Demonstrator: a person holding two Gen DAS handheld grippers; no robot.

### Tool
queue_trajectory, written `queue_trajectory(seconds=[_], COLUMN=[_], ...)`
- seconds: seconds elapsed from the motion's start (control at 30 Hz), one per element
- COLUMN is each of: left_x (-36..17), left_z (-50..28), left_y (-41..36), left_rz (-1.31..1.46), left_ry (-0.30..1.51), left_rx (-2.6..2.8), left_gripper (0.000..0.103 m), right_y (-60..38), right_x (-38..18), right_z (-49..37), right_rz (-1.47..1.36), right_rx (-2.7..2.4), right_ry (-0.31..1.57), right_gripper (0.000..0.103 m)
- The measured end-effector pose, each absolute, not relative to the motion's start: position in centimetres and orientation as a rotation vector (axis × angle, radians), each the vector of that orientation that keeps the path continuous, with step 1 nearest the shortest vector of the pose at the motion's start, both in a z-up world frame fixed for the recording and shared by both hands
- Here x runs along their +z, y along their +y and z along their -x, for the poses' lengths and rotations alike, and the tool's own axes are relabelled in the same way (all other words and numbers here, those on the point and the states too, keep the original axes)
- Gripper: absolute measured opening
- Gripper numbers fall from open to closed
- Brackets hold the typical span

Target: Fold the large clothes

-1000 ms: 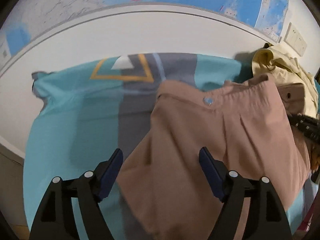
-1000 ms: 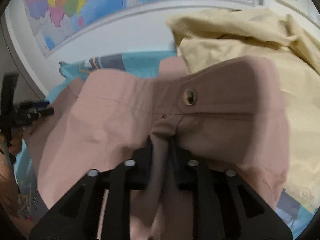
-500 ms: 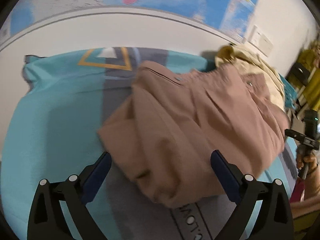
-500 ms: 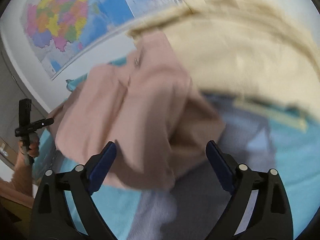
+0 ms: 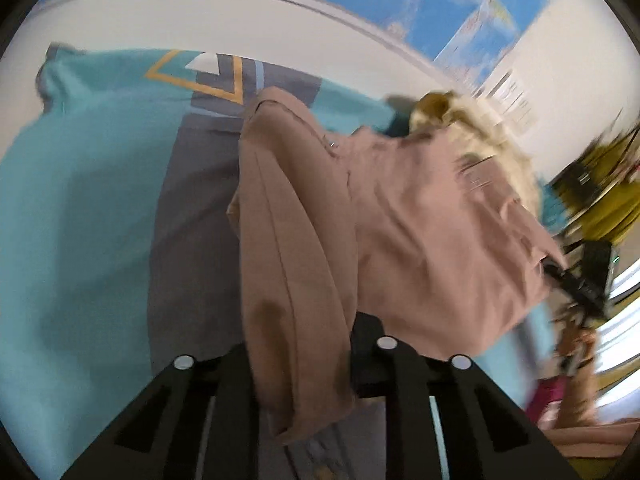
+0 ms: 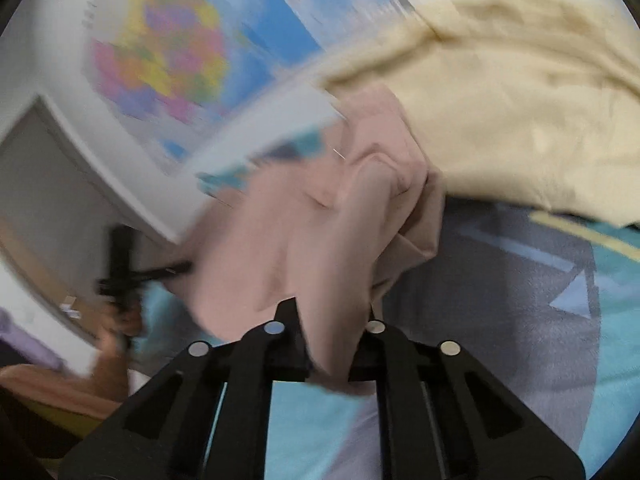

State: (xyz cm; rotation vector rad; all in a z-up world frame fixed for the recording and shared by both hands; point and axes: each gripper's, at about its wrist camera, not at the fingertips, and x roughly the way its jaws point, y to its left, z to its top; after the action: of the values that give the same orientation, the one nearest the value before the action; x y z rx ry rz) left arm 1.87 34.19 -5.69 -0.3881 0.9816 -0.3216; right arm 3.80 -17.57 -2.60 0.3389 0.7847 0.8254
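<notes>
A dusty-pink garment (image 5: 400, 216) lies bunched on a teal and grey cloth (image 5: 80, 200) that covers the table. My left gripper (image 5: 300, 364) is shut on a fold of its near edge, which hangs between the jaws. My right gripper (image 6: 332, 352) is shut on another fold of the same pink garment (image 6: 320, 232) and holds it slightly lifted. The right gripper shows at the right of the left wrist view (image 5: 580, 280); the left one shows at the left of the right wrist view (image 6: 124, 272). Both views are motion-blurred.
A cream-yellow garment (image 6: 520, 112) is heaped behind the pink one, by the wall; it also shows in the left wrist view (image 5: 480, 128). A world map (image 6: 180, 60) hangs on the white wall behind the table. Yellow furniture (image 5: 600, 200) stands at the far right.
Half a second ago both grippers were open above the dropped pink garment. Now both have moved in and shut on folds of its edge.
</notes>
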Motion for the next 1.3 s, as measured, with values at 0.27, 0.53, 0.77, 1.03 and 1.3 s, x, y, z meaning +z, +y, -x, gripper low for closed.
queue_trajectory(seconds=[0.27, 0.53, 0.77, 1.03, 1.3], left_x=[-5.8, -4.2, -5.3, -8.3, -3.1], left_z=[3.9, 3.4, -1.8, -4.7, -6.3], left_y=[35.1, 35.7, 31.9, 30.4, 30.4], left_rz=[0.360, 0.304, 0.112, 0.050, 0.101], left_ry=[1.021, 0.920, 0.989, 1.077, 0.885], left_rx=[-0.276, -0.191, -0.190, -0.211, -0.184], left_gripper=[0.031, 0.093, 0.091, 0.017, 0.006], right_y=[-19.7, -20.6, -16.2, -14.8, -16.4], right_x=[-4.6, -6.5, -8.1, -7.9, -5.1], right_z=[-1.5, -3.1, -7.8, -9.6, -11.1], right_rz=[-0.231, -0.216, -0.129, -0.105, -0.235], right_rx=[0.727, 0.555, 0.578, 0.583, 0.548], right_ry=[0.891, 0.906, 0.919, 0.865, 0.742], right_gripper=[0.008, 0.075, 0.081, 0.004, 0.003])
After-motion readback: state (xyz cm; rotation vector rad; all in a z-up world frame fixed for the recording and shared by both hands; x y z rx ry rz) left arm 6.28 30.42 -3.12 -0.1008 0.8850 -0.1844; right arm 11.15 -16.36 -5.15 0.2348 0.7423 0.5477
